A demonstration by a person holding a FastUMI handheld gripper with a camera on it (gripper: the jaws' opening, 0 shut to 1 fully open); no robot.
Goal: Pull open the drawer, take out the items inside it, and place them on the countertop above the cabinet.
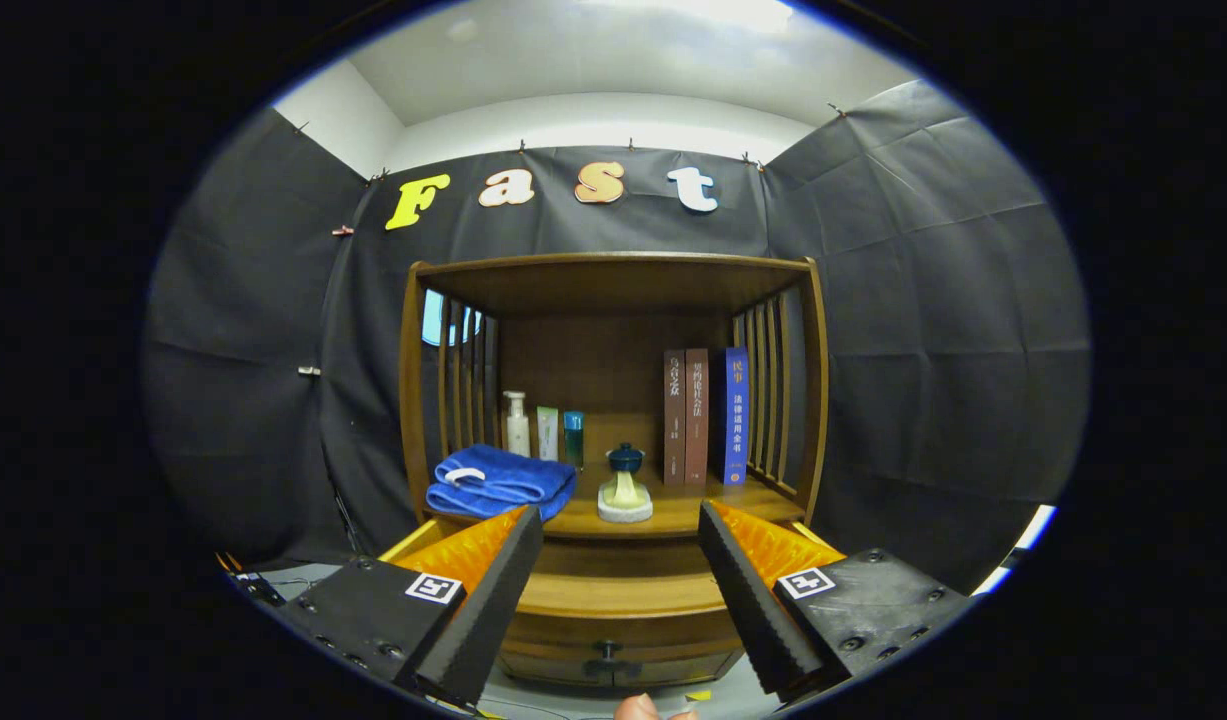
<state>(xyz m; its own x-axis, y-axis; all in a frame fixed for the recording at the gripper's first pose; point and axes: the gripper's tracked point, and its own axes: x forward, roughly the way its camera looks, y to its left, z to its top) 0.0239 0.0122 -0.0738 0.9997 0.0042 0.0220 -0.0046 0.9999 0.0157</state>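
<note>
1. black cloth (923, 300) drapes the booth on three sides, with a white wall and ceiling above it.
2. a wooden cabinet (613, 290) stands against the back cloth, its upper part an open shelf with slatted sides.
3. the countertop (673, 515) forms the floor of that shelf and already carries several things.
4. at the back left stand three bottles (543, 428) in a row — a white pump bottle, a pale tube and a teal one.
5. in front of them, at the left front of the countertop, lies a folded blue towel (501, 480).
6. near the middle sits a small white dish (624, 500) with a dark blue lidded pot on it.
7. to the right of the dish three books (708, 415) stand upright, two brown and one blue, close to the right slats.
8. below the countertop is the drawer (613, 625); its front looks flush with the cabinet, so it appears closed, and its contents are hidden.
9. a dark knob (605, 655) sits at the middle of the drawer front.
10. the gripper (613, 600) faces the cabinet with its fingers (488, 610) spread wide — nothing is held between them.
11. the drawer front and knob lie between and beyond the fingers, apart from both.
12. a fingertip (653, 708) of a person shows just below the knob, at the near edge.
</note>
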